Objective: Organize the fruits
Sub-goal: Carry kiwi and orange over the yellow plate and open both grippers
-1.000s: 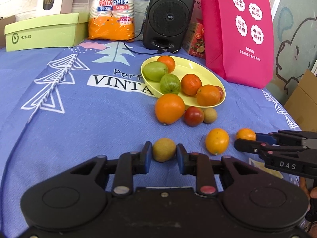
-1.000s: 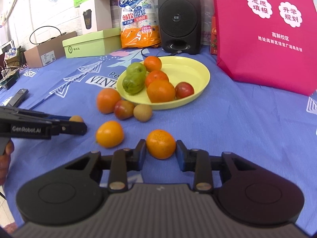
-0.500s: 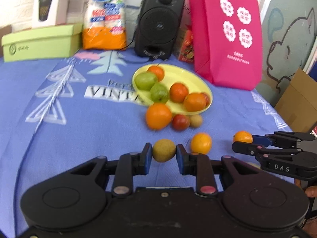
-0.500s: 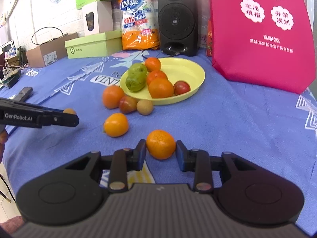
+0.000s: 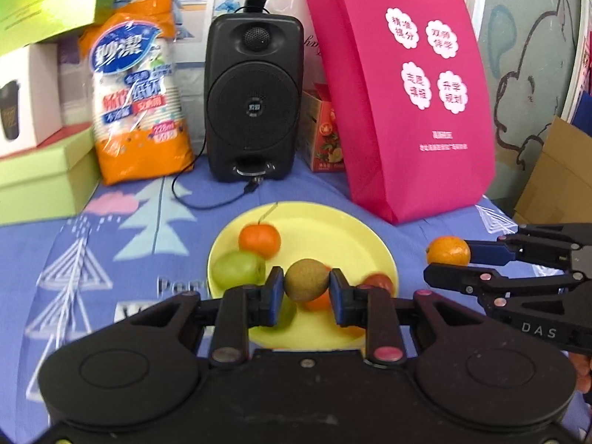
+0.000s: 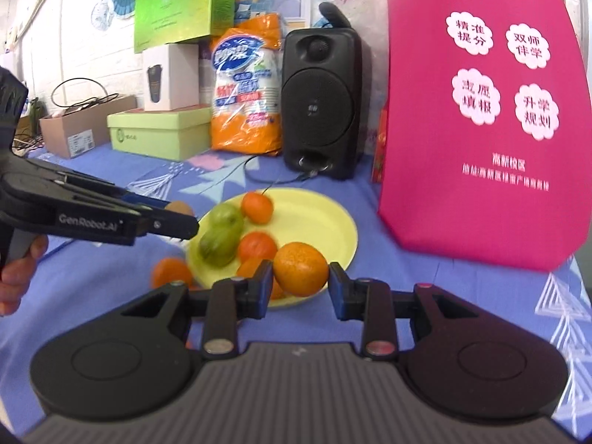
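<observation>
On blue patterned tablecloth (image 5: pixel 92 259), yellow plate (image 5: pixel 333 236), speaker (image 5: pixel 253 100), pink bag (image 5: pixel 407 111)

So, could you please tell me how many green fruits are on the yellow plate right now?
2, as far as shows: both green fruits touch at the yellow plate's left edge, one behind the other. Others may hide behind the hand-held grippers.

In the left wrist view, the upper right half of the yellow plate (image 5: pixel 355 236) is bare, while its left and lower parts are blocked by fruit, and the black speaker (image 5: pixel 253 100) and pink bag (image 5: pixel 407 111) close off the frame's upper area.
</observation>
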`<state>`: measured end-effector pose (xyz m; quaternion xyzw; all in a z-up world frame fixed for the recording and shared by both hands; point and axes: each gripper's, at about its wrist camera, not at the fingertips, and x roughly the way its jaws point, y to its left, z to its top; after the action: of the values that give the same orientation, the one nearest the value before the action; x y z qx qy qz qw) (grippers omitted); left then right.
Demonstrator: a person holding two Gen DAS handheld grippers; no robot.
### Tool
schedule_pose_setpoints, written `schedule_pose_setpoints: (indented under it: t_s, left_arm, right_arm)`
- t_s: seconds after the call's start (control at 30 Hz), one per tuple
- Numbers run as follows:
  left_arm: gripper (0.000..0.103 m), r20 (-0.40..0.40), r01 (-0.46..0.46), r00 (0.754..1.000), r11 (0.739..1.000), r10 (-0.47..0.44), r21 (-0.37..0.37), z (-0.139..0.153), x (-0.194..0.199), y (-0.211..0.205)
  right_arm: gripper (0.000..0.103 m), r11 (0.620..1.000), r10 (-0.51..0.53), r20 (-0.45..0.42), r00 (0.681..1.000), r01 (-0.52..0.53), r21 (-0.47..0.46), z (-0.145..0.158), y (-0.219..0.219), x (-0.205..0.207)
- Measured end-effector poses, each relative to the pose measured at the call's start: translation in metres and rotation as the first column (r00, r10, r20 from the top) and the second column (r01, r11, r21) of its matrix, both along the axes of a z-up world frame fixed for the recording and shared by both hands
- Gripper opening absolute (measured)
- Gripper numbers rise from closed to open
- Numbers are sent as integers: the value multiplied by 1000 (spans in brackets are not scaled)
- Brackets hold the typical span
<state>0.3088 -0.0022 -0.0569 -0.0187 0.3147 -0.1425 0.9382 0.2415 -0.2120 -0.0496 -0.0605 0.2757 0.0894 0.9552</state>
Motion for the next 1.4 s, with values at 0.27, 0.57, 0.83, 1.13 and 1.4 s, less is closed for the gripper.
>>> schedule_pose_setpoints:
  t_s: [0.27, 0.57, 0.83, 1.13, 1.4]
  left_arm:
    - [26, -45, -11, 999, 999, 13, 47, -21, 62, -16]
    - [28, -67, -13, 998, 999, 15, 35, -35, 84, -11]
    - [37, -44, -18, 999, 999, 20, 37, -29, 64, -2]
    - [37, -42, -21, 999, 999, 23, 50, -25, 28, 4]
    - [37, -48, -44, 998, 999, 45, 28, -15, 0, 10]
  right_arm:
    - [31, 1000, -8, -41, 999, 7, -13, -12, 1, 59]
    - [31, 1000, 10, -107, 994, -11, -10, -37, 1, 93]
    - [31, 1000, 15, -117, 993, -18, -24, -43, 6, 96]
    - [31, 1000, 10, -79, 997, -13, -28, -27, 9, 76]
    - [34, 1000, 0, -69, 998, 0, -2, -19, 8, 33]
